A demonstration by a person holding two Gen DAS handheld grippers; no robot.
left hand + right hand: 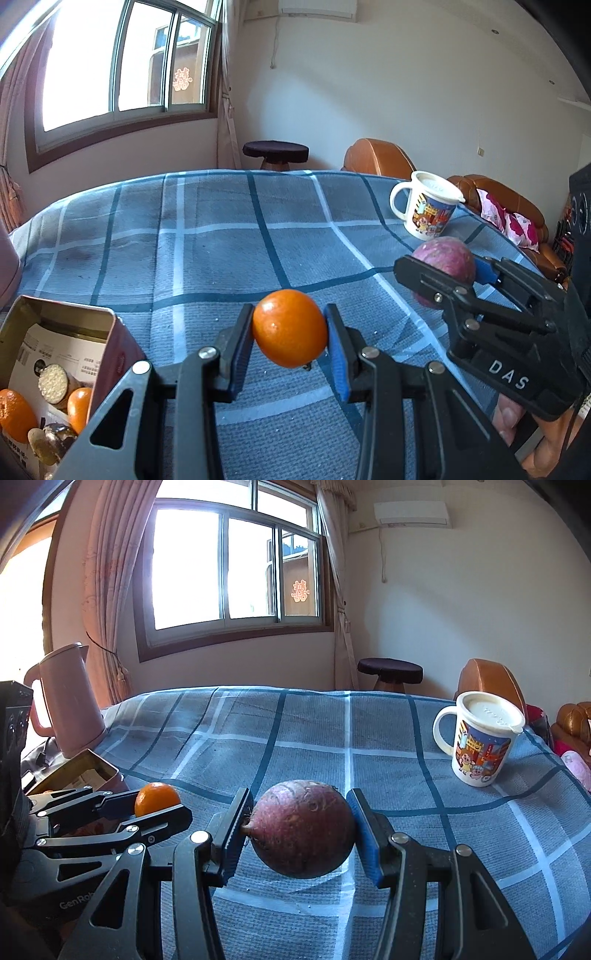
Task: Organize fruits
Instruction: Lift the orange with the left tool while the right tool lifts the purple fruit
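The left tool (290, 334) pinches a small round orange mandarin (290, 328) between its blue pads, lifted clear of the blue checked cloth covering the bench (221, 240). The right tool (301, 834) pinches a round reddish-purple fruit with a rough skin (303, 829) in the same manner, also raised above the cloth.

In the left wrist view, an open rectangular metal tin (55, 369) stands at 8 o'clock from the held mandarin. It already contains two further orange fruits (79, 406) among other items that cannot be identified with certainty.

Progress, as a judgement: part of the sorting is complete, since fruit lies in the tin. Two fruits are in hand and not yet deposited. No loose fruit shows on the cloth, so these two appear to be the last.

A white lidded cartoon-print mug (480, 742) stands at 2 o'clock from the purple fruit, well apart. A pink plastic kettle (68, 701) stands at 10 o'clock, near the tin.
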